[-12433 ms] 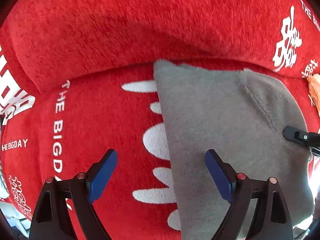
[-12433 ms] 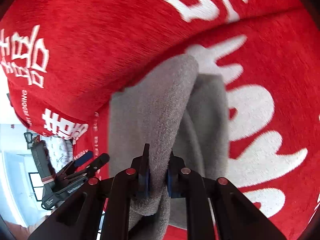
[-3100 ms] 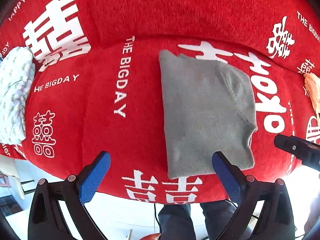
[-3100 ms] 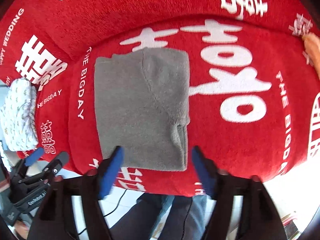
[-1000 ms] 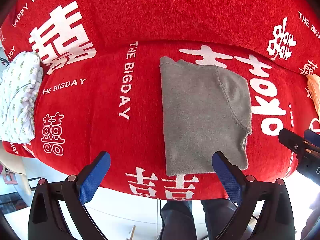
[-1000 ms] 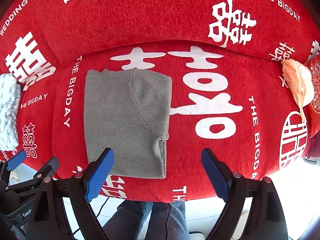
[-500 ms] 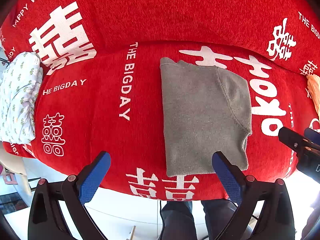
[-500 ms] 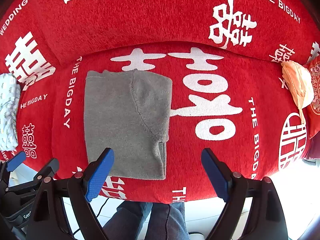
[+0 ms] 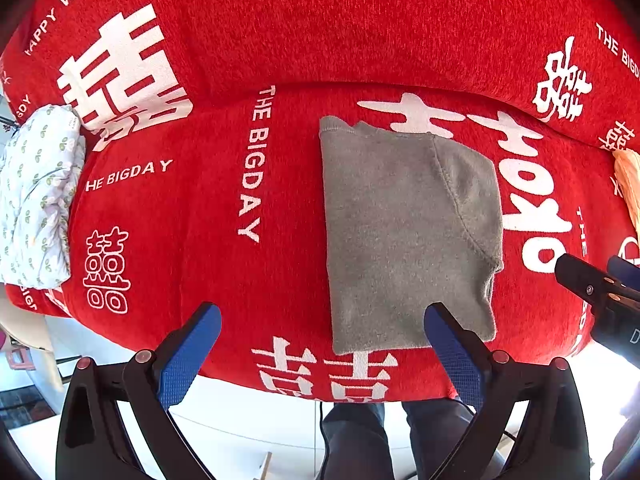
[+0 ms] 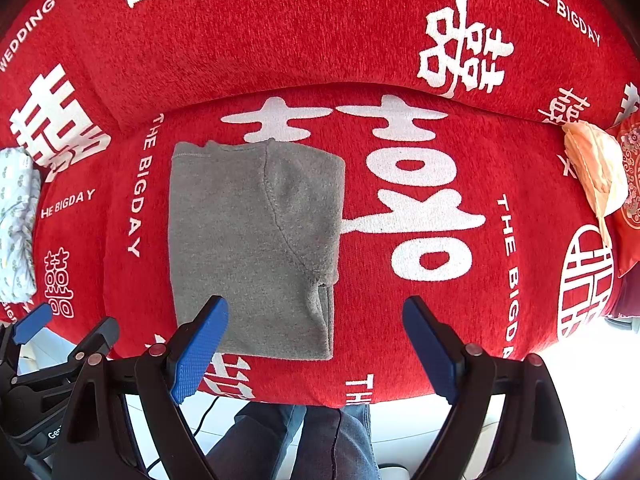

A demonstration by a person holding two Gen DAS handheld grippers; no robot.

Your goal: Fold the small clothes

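Grey top is laid folded flat on the red cover, mid-seat. L gripper & R gripper are both held spread wide, nothing gripped, above the front edge.

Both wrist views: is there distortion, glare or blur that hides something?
Left wrist view: strong fisheye bending, dark corners; the grey folded garment is sharp, and the floor beyond the red cover is bright. Right wrist view: same bending; glare washes out the lower right edge, while the peach cloth stays readable.
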